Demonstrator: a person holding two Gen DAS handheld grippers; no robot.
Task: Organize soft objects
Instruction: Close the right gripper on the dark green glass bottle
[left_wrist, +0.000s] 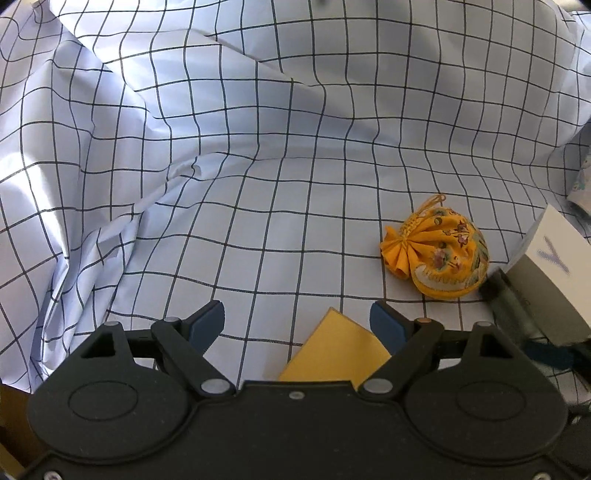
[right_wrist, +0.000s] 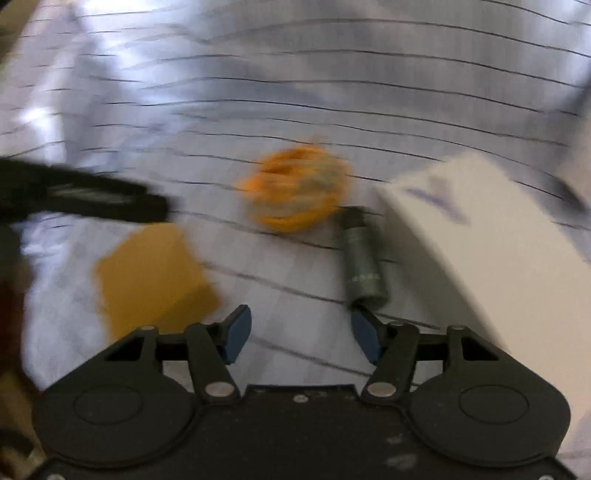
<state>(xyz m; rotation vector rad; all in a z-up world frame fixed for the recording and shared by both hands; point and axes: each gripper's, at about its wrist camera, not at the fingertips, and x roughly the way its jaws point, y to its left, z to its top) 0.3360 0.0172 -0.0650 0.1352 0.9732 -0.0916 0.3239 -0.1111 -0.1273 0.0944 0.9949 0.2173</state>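
Note:
An orange embroidered drawstring pouch (left_wrist: 439, 253) lies on the checked cloth (left_wrist: 221, 147), ahead and right of my left gripper (left_wrist: 297, 326). A flat yellow sponge (left_wrist: 336, 350) lies just below the open left fingers, partly hidden by the gripper body. In the blurred right wrist view the pouch (right_wrist: 295, 188) lies ahead, the sponge (right_wrist: 151, 277) to the left. My right gripper (right_wrist: 301, 334) is open and empty above the cloth (right_wrist: 295, 92). The left gripper's body (right_wrist: 85, 195) shows at the left.
A white box (left_wrist: 554, 266) with a purple mark stands at the right, also in the right wrist view (right_wrist: 498, 258). A dark grey cylinder (right_wrist: 362, 258) lies beside it, next to my right fingertip; it also shows in the left wrist view (left_wrist: 511, 299). The cloth is rumpled at left.

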